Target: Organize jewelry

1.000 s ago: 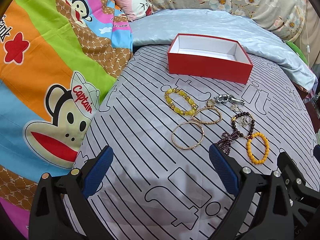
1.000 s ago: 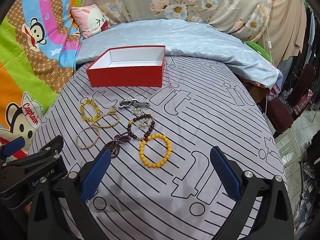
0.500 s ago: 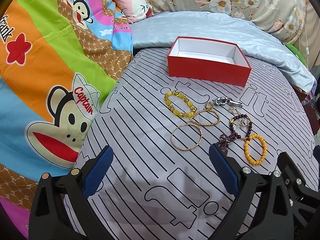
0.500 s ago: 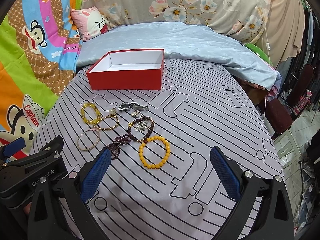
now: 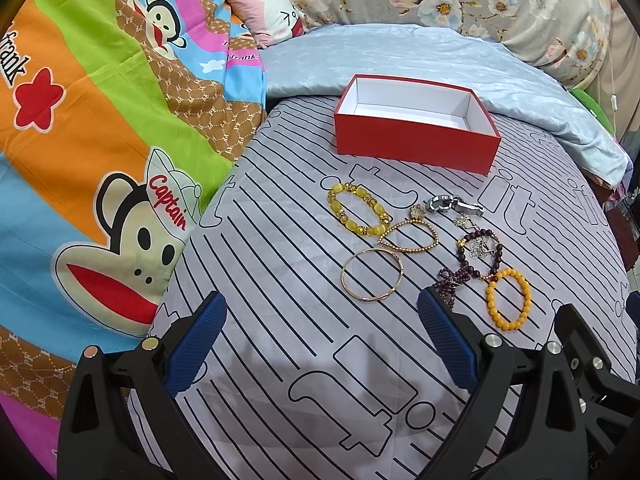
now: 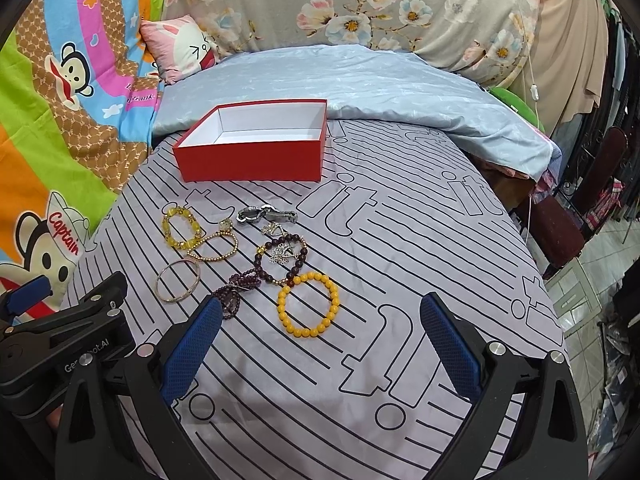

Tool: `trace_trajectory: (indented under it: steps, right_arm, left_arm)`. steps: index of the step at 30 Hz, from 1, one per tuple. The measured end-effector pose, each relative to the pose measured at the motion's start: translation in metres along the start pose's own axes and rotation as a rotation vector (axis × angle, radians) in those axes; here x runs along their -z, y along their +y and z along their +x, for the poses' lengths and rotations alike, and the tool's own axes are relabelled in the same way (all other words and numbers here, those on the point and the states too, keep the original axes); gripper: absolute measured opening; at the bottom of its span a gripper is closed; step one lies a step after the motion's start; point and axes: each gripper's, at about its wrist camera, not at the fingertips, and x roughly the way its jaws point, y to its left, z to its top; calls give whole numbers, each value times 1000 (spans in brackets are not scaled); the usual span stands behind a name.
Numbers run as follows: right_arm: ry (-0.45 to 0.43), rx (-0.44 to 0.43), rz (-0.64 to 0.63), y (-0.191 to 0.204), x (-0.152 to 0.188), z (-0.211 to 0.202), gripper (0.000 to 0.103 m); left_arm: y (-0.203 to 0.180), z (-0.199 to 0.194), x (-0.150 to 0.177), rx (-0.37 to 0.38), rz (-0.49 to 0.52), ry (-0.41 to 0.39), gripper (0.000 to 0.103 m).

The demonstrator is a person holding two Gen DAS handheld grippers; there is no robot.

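An empty red box with a white inside sits at the back of the striped grey sheet. In front of it lie several pieces: a yellow crystal bracelet, a gold bead chain, a thin gold bangle, a silver clasp, dark purple beads and an orange bead bracelet. My left gripper hovers open just short of the bangle. Near the orange bracelet, my right gripper is open too. Neither holds anything.
A bright cartoon monkey blanket rises on the left. A pale blue quilt and floral cushions lie behind the box. The bed's right edge drops to a tiled floor with a dark chair.
Both grippers have drawn slightly closer to the jewelry and box, which appear a little larger and lower. Both stay open; no piece has moved.
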Motion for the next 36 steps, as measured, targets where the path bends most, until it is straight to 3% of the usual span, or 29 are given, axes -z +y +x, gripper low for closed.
trace_trajectory:
  steps: [36]
  right_arm:
    - [2, -1, 2, -2, -1, 0, 98]
  left_arm:
    - [0, 0, -4, 5, -2, 7, 94]
